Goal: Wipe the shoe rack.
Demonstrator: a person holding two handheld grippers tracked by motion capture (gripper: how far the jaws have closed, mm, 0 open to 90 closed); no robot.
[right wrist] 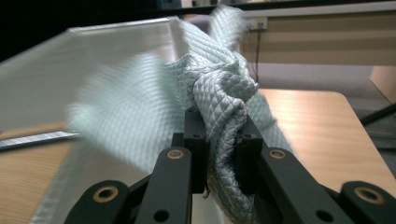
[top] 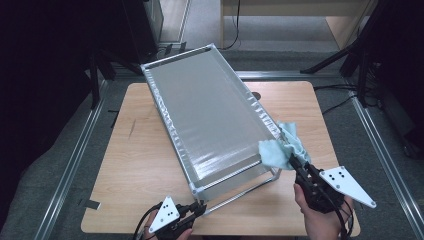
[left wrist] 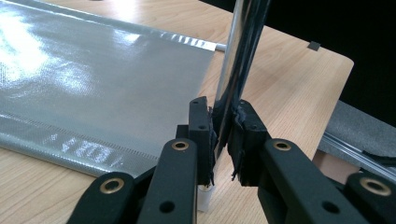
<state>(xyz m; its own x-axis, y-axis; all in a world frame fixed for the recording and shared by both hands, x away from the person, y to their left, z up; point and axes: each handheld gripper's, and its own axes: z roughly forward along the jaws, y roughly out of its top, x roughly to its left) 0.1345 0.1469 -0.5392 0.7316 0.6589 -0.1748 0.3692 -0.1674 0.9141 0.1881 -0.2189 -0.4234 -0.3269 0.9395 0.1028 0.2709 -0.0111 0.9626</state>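
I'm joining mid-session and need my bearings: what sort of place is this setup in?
Probably a lab or office workroom set up for recording. A wooden table sits on grey carpet between metal floor rails, with dark stand legs around it and a light wooden desk behind.

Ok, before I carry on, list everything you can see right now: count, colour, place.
Frame with silver sheet: one, silver, tilted across the table's middle.
Frame leg: one, shiny metal, near corner, clamped by the left gripper.
Cloth: one, pale green, at the frame's right edge.
Table: one, light wood.
Left gripper: one, black, bottom centre, shut on the frame leg.
Right gripper: one, black, lower right, shut on the cloth.
Hands: two, bottom edge.
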